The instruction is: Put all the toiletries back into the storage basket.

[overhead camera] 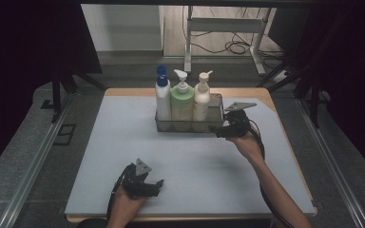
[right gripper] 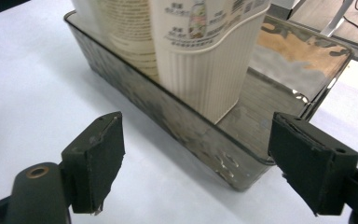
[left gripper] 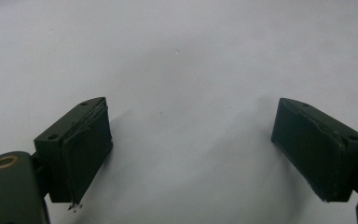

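The right gripper (right gripper: 193, 163) is spread at the tray's (right gripper: 242, 179) near corner, just ahead, gripping nothing; a closing on its rim seems called for. The left gripper (left gripper: 191, 149), also spread, is held idle.

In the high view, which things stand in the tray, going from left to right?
White bottle with blue cap → green pump bottle → cream pump bottle → bare right end of the clear tray, with the right gripper at its near right corner.
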{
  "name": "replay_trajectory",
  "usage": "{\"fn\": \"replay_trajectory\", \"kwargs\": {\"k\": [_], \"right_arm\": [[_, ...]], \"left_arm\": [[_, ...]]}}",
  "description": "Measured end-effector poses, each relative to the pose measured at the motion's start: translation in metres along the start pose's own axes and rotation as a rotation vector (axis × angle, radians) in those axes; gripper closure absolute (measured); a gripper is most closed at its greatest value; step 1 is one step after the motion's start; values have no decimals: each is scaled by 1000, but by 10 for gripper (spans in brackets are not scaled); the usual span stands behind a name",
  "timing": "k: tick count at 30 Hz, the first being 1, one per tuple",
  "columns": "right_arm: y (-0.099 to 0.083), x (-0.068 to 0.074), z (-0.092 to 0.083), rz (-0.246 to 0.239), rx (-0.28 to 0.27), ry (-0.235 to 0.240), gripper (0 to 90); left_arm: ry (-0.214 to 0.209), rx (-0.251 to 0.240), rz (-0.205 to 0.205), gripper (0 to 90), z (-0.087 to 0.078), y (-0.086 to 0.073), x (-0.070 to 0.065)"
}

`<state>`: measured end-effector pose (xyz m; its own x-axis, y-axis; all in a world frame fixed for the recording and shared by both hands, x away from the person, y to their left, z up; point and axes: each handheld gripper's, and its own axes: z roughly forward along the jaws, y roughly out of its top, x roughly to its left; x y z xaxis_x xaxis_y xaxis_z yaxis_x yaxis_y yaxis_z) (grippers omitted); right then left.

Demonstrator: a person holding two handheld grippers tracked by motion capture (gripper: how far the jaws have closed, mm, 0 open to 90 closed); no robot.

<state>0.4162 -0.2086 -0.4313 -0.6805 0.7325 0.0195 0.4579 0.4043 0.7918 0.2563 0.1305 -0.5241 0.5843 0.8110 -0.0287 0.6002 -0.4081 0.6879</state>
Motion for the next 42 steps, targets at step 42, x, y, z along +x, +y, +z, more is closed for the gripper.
{"fn": "replay_trajectory", "kwargs": {"k": [42], "right_arm": [[-43,17,-65,-133,50,9,0]], "left_arm": [[1,1,1,117,0,0,0]]}}
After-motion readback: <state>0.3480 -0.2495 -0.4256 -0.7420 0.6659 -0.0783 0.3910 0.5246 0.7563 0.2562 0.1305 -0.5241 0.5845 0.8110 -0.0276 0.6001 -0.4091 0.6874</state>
